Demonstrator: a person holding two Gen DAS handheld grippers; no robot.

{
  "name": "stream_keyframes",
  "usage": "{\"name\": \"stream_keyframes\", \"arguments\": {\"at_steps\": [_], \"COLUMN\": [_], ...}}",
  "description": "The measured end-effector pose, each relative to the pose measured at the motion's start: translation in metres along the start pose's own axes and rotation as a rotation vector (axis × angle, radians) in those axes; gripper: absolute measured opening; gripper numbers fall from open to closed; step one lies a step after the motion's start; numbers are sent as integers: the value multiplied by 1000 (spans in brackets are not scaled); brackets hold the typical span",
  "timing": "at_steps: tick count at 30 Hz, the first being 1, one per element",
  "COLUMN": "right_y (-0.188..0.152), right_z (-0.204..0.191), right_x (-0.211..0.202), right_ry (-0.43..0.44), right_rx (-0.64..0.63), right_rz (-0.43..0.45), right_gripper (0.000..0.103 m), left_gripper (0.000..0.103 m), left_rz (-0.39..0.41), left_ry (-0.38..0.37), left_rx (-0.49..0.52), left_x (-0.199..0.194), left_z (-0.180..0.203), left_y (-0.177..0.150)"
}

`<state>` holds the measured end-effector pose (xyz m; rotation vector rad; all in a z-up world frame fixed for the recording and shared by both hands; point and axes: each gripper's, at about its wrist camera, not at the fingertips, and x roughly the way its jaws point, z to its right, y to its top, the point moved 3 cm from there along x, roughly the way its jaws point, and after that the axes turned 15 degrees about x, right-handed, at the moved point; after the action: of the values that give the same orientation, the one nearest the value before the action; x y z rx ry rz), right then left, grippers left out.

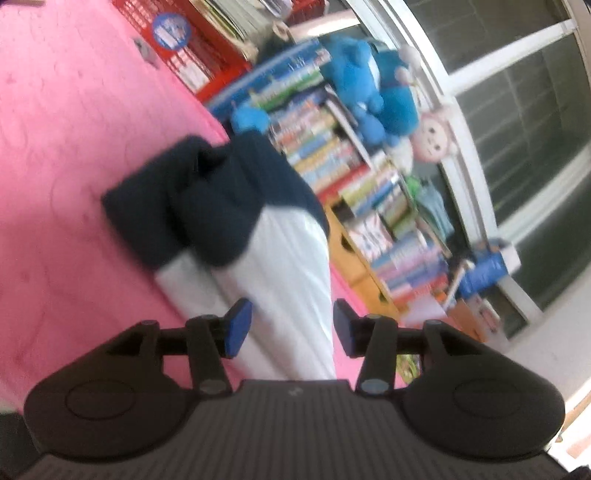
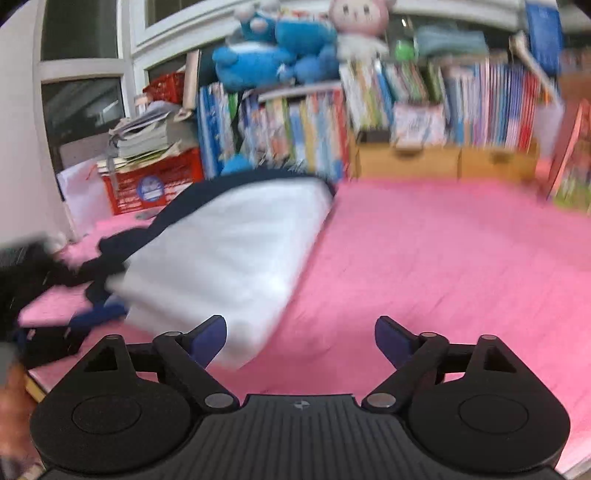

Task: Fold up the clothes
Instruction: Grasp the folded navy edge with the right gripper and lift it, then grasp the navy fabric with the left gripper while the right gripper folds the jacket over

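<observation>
Our left gripper (image 1: 291, 328) hangs above a pink-covered surface (image 1: 66, 177), its 2 blue-padded fingers (image 1: 238, 326) spread apart with nothing between them but the white cloth lying below. The garment (image 1: 280, 258), white in the body and dark navy at the sleeves and shoulders, lies on the pink cover in a partly folded bundle; in the left wrist view its navy part (image 1: 207, 199) is bunched at the far end and the white part runs back toward us under the gripper. Both views are blurred, so we cannot read the folds exactly.

Our right gripper (image 2: 301, 339) is also spread wide and empty, with bare pink surface (image 2: 443, 258) showing between its 2 fingers (image 2: 210, 334). From this side the garment (image 2: 229, 251) lies ahead and to the left, its near white corner just beside the left-hand finger; whether they touch we cannot tell. Navy cloth (image 2: 110, 251) trails off the garment's left edge, toward the dark, blurred shape of our other gripper (image 2: 26, 280) at the frame's edge.

Behind the pink surface stands a row of children's books (image 2: 406, 99) over wooden drawers (image 2: 443, 162), with blue plush toys (image 2: 266, 51) and a pink-and-white plush (image 2: 360, 22) on top, a red crate (image 2: 155, 184) stacked with papers to the left, and white-framed windows (image 2: 81, 74) beyond.
</observation>
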<state>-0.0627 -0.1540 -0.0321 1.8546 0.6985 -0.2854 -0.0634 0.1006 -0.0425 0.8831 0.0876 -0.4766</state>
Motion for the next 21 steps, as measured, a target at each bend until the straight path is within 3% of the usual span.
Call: {"name": "stream_keyframes", "arguments": {"at_steps": [4, 7, 13, 14, 16, 17, 18, 21], "right_y": [-15, -21, -26, -27, -26, -25, -25, -27], "right_z": [-17, -27, -44, -48, -56, -59, -62, -78], "right_x": [28, 43, 69, 72, 75, 73, 70, 56], "right_ry": [-8, -53, -185, -188, -199, -210, -222, -278], "right_rx": [47, 36, -98, -118, -164, -203, -249, -518], "right_rz": [-3, 24, 59, 62, 78, 102, 130, 301], "right_gripper": [69, 64, 44, 34, 26, 24, 24, 22], "left_gripper": [48, 50, 58, 55, 44, 21, 13, 13], "left_rz": [-5, -9, 21, 27, 56, 77, 99, 163], "left_ry": [29, 51, 118, 137, 159, 159, 159, 160], "left_rx": [-27, -47, -76, -79, -68, -50, -33, 20], "left_x": [6, 10, 26, 29, 27, 21, 16, -1], "left_z": [-5, -9, -18, -20, -22, -22, -23, -23], "left_y": [1, 1, 7, 10, 17, 21, 24, 34]}}
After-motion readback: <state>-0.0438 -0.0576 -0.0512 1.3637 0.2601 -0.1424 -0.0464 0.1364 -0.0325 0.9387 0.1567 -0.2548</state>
